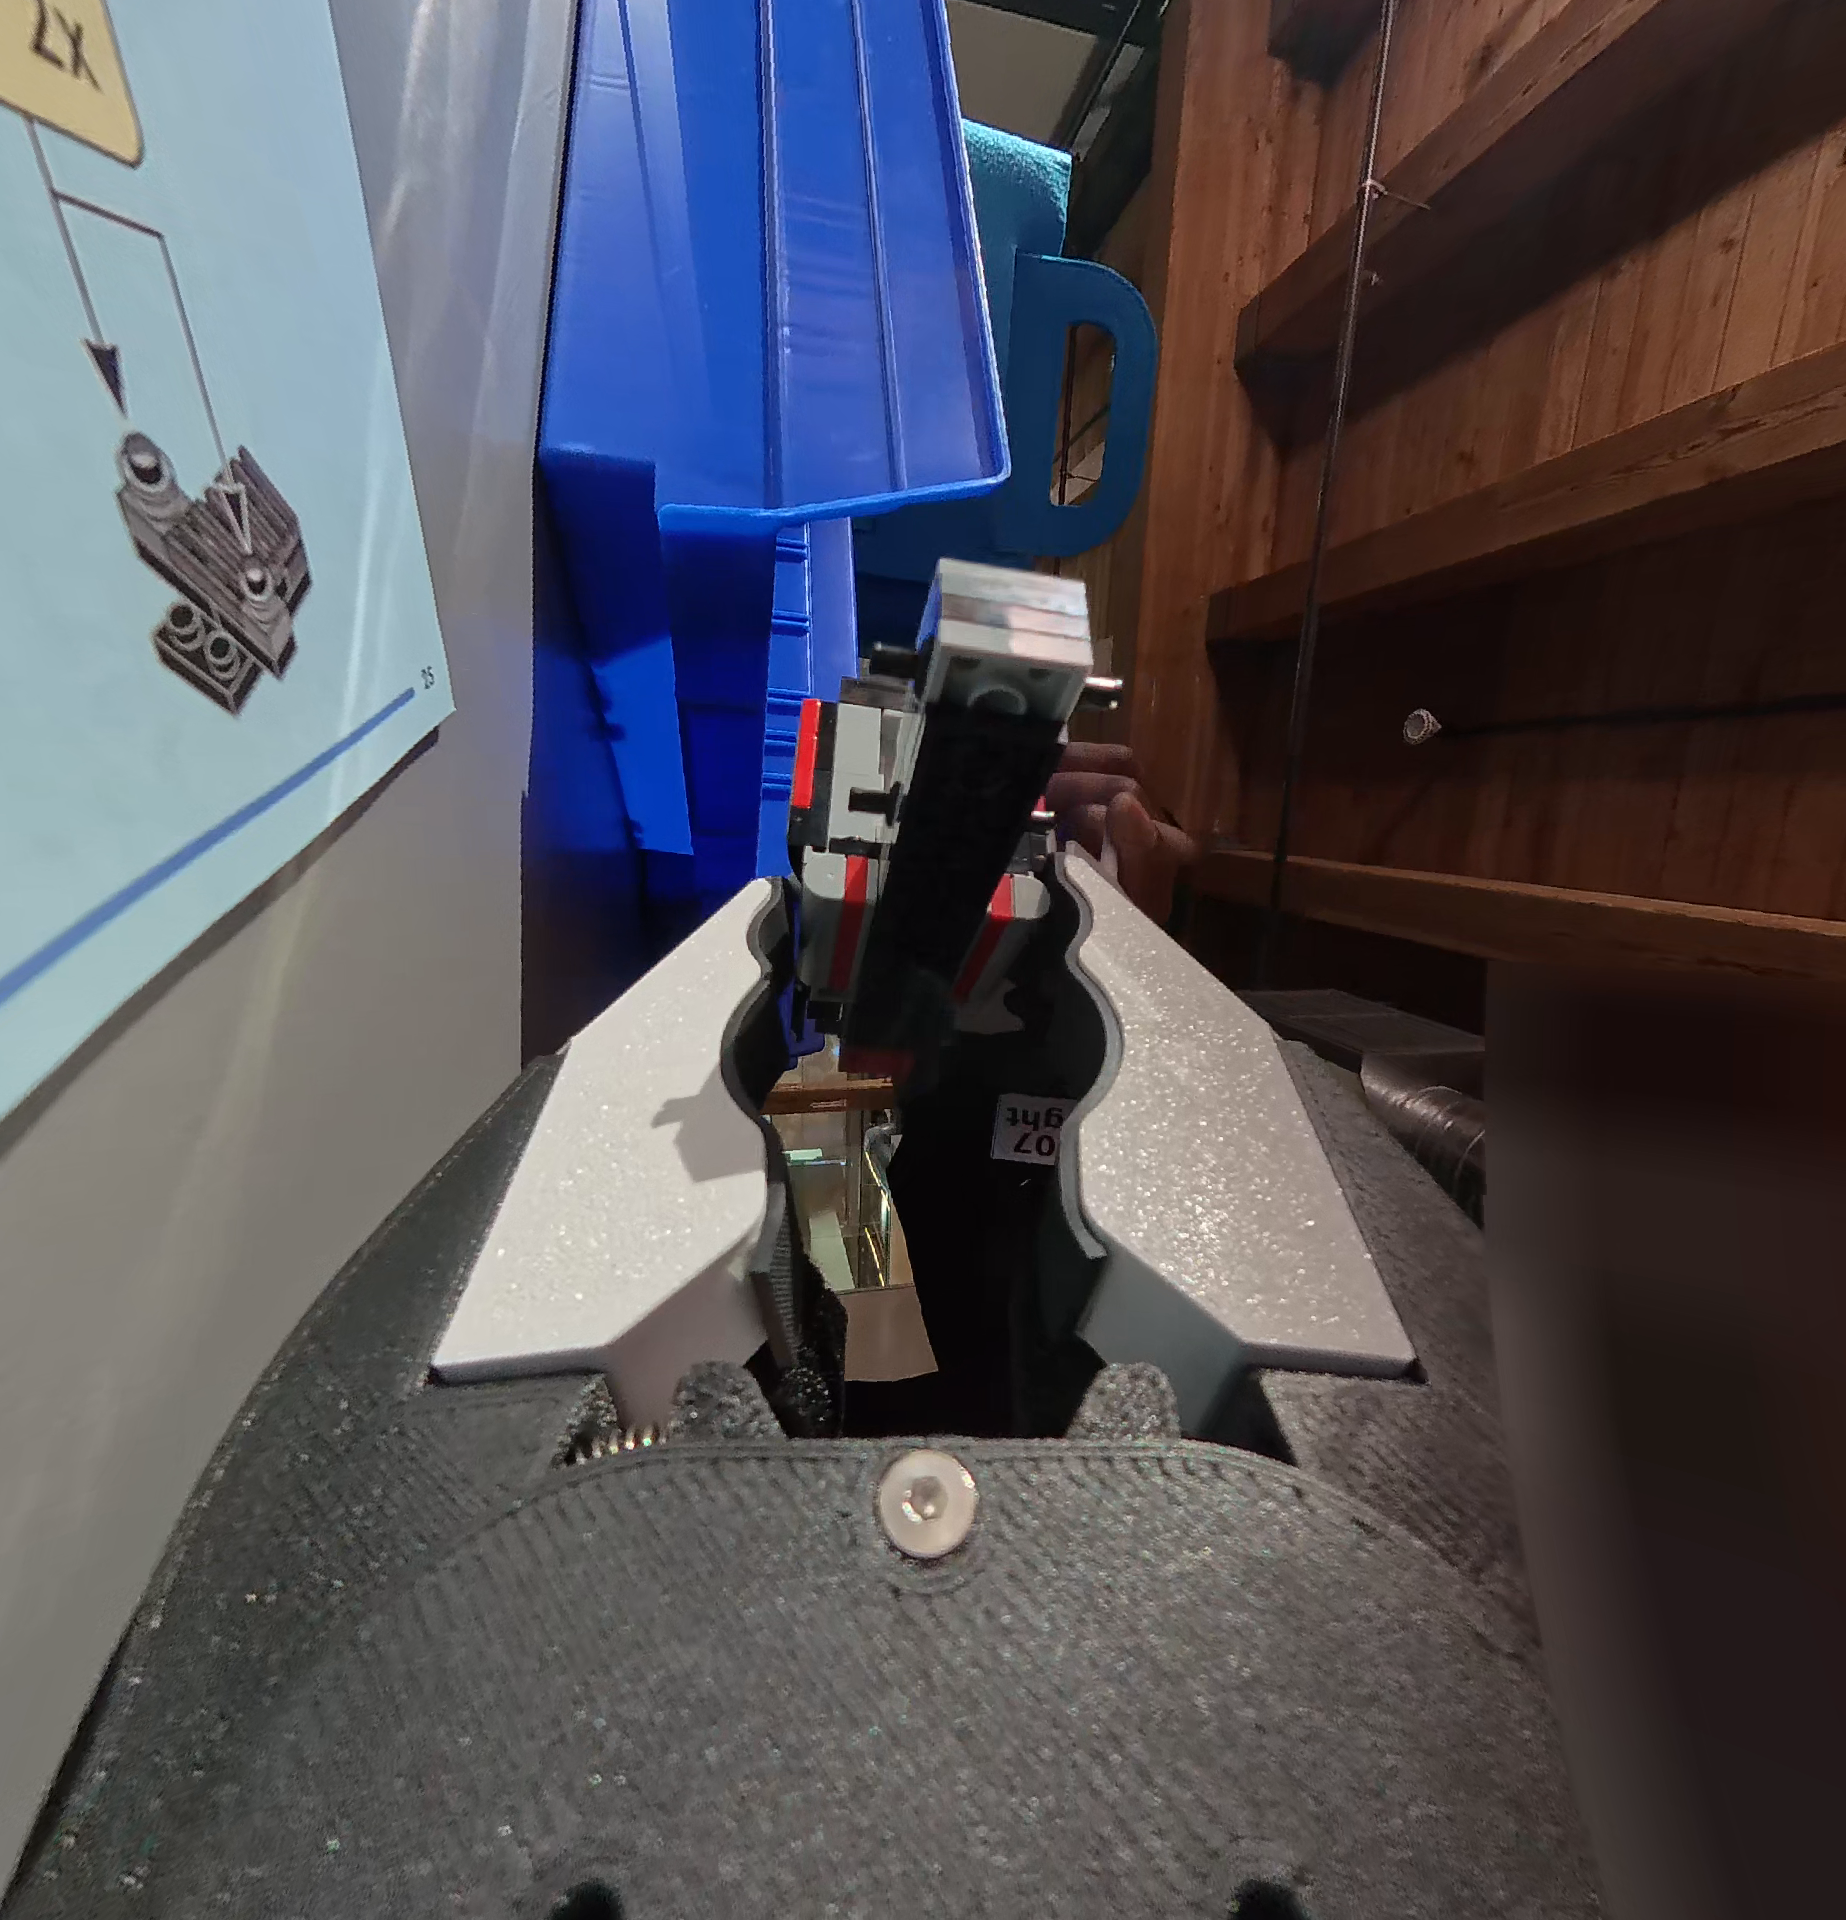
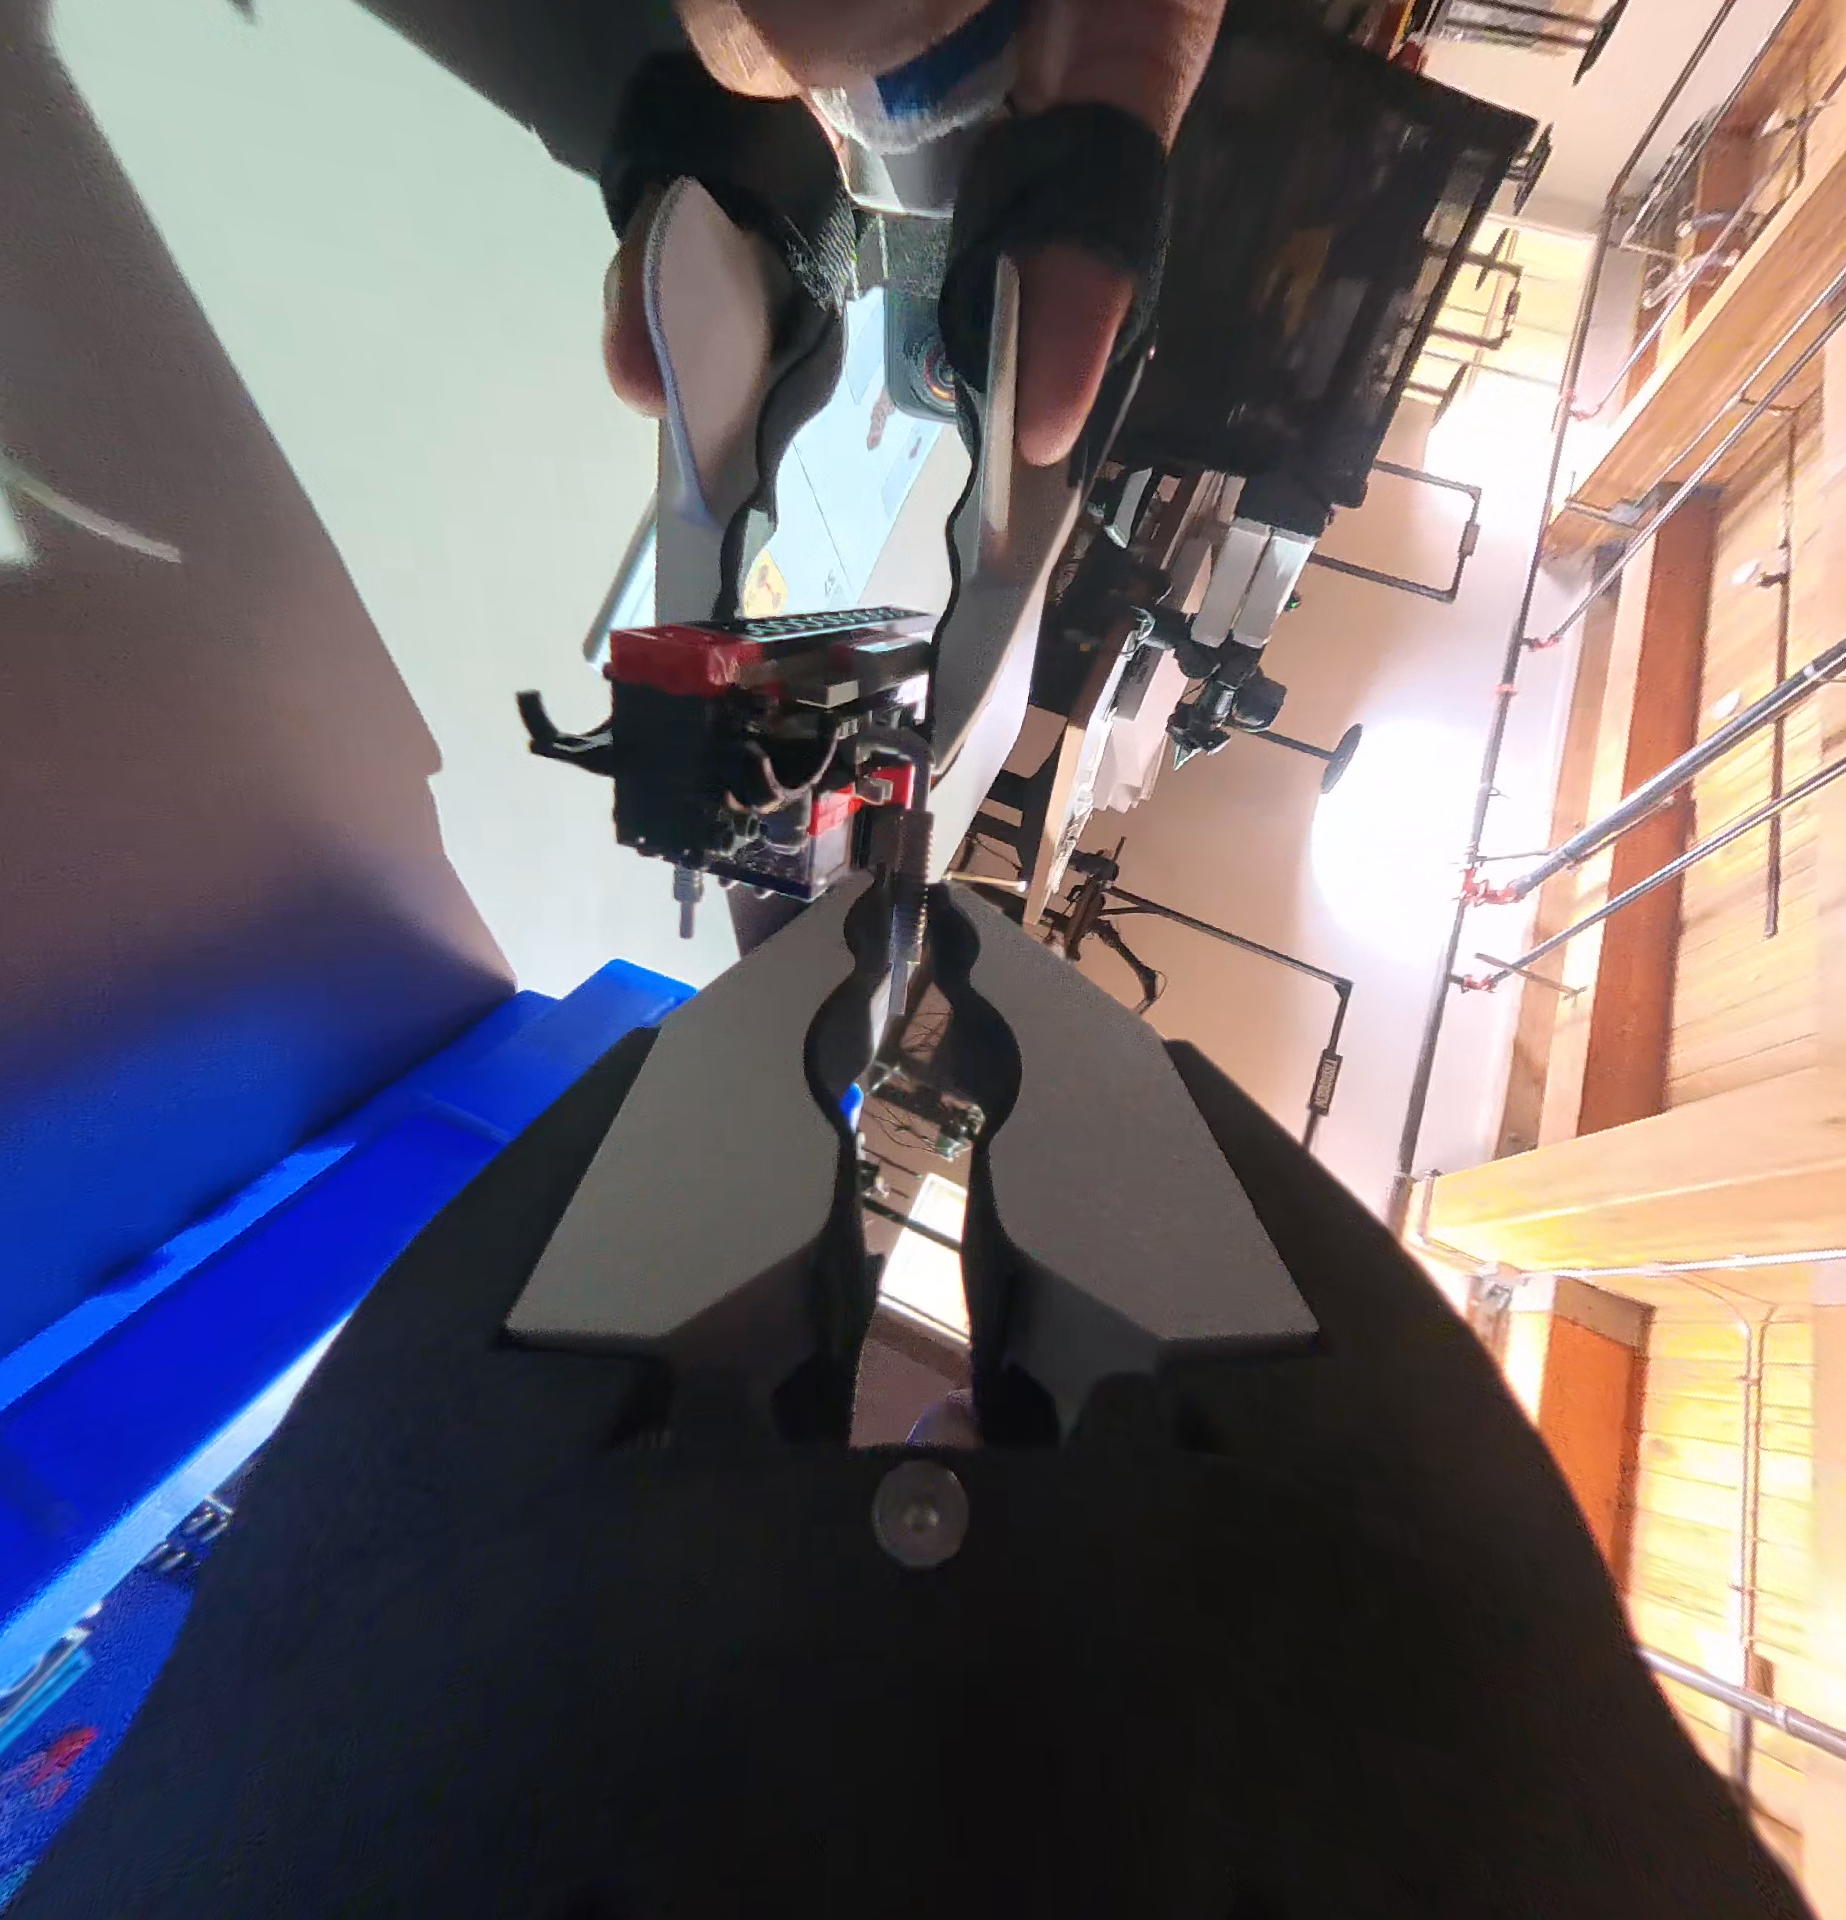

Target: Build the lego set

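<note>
While the left gripper pinches the lego model, right gripper fingers clamp its pin.

Grey table: instruction sheet, blue bin.

Left gripper: 2 pale grey fingers, wavy inner edges, black textured printed body, silver screw. Right gripper: same build, white sticker.
</note>
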Demonstrator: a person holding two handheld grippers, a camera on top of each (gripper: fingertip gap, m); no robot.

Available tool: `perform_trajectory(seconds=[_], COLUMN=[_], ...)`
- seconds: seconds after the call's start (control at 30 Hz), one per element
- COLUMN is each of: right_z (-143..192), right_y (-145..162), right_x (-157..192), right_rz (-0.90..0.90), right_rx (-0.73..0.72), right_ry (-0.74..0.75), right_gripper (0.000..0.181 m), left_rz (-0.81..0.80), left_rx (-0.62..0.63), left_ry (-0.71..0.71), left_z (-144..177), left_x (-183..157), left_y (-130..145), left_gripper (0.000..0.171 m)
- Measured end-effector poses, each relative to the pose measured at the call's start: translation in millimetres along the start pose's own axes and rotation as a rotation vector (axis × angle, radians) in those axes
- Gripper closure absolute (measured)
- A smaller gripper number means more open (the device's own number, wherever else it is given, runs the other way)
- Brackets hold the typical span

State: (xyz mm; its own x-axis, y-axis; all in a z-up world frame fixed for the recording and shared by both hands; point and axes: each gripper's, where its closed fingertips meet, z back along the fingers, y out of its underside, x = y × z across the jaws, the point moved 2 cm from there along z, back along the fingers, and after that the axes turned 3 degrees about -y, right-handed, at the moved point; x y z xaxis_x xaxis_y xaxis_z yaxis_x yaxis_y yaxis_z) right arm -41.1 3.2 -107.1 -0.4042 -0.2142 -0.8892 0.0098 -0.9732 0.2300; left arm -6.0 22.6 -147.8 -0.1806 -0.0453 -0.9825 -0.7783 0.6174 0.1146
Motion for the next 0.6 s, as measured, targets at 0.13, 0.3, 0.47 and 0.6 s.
perform_trajectory(seconds=[0.13,0.3,0.47,0.6], right_z=[-2.0,-0.6,-0.1,0.2], right_y=[-2.1,-4.5,-3.5,-2.9], right_x=[2.7,4.5,8.6,9.0], right_rz=[0.023,0.030,0.041,0.020], right_rx=[0.008,-0.014,-0.032,-0.058], right_ry=[0.012,0.014,0.007,0.006], right_gripper=[0.174,0.174,0.174,0.173], left_rz=[0.000,0.007,0.027,0.047], left_rx=[-0.002,-0.007,0.002,0.012], left_ry=[-0.009,-0.012,-0.011,-0.009], left_z=[0.2,0.6,-0.4,-1.4], left_x=[2.3,3.7,4.6,5.0], left_y=[-0.5,-1.4,1.6,5.0], left_gripper=[0.122,0.122,0.122,0.122])
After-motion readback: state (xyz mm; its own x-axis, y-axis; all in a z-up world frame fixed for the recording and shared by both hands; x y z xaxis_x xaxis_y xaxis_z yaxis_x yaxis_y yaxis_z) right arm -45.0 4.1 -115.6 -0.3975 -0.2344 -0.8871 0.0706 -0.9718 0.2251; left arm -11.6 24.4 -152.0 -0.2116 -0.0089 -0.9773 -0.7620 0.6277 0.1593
